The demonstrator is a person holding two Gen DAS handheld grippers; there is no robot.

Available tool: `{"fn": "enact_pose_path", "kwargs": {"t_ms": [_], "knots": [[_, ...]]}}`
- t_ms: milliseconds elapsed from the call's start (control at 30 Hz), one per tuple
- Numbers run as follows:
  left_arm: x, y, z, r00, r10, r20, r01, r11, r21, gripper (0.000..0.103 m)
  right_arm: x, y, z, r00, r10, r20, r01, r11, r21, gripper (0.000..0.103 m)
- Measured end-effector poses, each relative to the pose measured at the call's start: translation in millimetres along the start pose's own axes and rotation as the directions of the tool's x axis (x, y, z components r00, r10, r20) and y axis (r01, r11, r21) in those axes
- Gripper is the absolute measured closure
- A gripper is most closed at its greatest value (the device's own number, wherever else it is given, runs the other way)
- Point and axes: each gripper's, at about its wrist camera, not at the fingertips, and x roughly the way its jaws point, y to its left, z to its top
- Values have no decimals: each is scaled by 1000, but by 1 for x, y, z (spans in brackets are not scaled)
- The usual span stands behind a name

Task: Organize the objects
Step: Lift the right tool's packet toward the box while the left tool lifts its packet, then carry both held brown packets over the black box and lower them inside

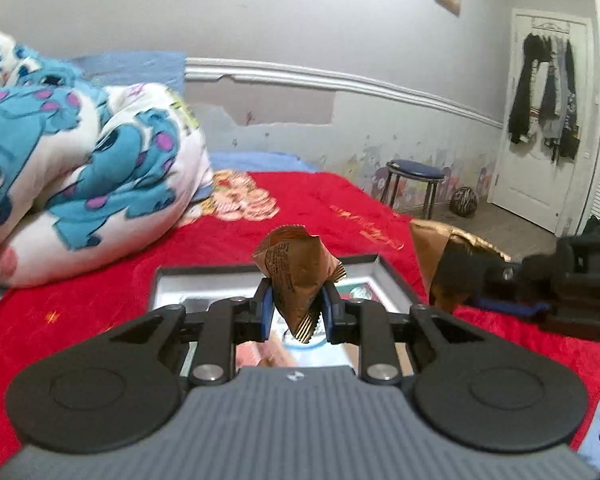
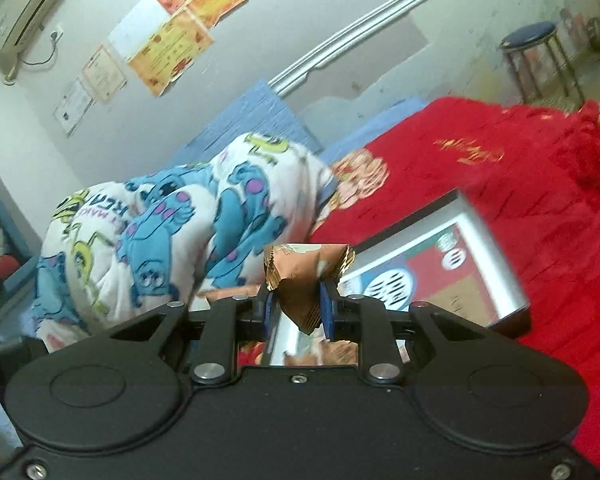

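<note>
Foil is slippery: my left tool (image 1: 296,304) and right tool (image 2: 298,306) each pinch a brown snack packet (image 1: 296,276) (image 2: 306,280) above the open box (image 1: 392,276) on the bed; a crumpled wrapper could slide free.

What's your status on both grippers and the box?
Left gripper shut on a bronze snack packet. Right gripper shut on another bronze packet. Open box below on red blanket. Nothing in the way.

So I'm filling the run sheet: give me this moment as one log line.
left gripper: shut on brown packet | right gripper: shut on gold-brown packet | both above box on red bedspread
</note>
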Motion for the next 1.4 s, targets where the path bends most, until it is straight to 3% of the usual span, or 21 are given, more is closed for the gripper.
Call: {"fn": "enact_pose_path", "kwargs": {"t_ms": [267,400,633,800,900,1133,1400], "knots": [[25,-3,-15,999,-35,32,36,999,-17,75,8,-23,5,999,-25,31,25,1000,13,81],[36,11,-24,998,-61,-4,61,994,-88,75,18,-37,0,999,-36,14,35,998,50,81],[47,16,-32,999,-37,-32,34,996,-88,75,38,-55,-10,998,-56,3,56,995,82,81],[48,17,-37,999,-19,-46,16,997,-76,75,56,-64,-15,994,-101,-34,105,987,123,81],[49,17,-38,998,-26,-53,21,996,-83,75,66,-58,-10,991,-124,-58,129,988,81,81],[52,13,-44,997,-31,-71,26,997,-75,75,69,-44,-13,992,-126,-27,127,991,37,81],[55,-1,-53,996,0,-87,1,1000,4,75,72,-58,-21,990,-126,-59,130,989,75,81]]}}
